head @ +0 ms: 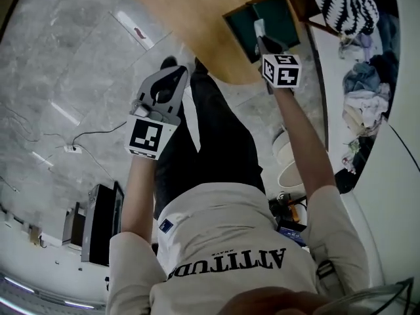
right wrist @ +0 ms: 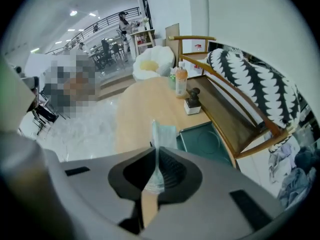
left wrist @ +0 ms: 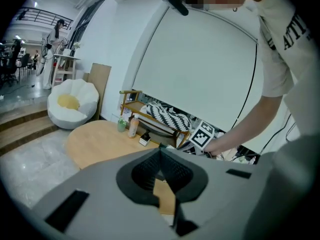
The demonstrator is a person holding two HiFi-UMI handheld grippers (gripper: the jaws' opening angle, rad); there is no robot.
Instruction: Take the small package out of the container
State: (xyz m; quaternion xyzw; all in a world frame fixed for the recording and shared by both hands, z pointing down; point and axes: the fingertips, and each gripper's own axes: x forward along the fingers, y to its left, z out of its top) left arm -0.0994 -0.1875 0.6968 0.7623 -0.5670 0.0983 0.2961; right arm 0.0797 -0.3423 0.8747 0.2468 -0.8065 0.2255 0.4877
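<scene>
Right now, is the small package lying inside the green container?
No, the right gripper holds the small package up, clear of the container.

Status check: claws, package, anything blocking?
Right claw shut on the small package, held up clear of the green container. Left claw shut, empty. Nothing in the way.

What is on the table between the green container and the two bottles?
A small white box with a dark top stands between the green container and the bottles on the wooden table; the right gripper view shows it clearly.
</scene>
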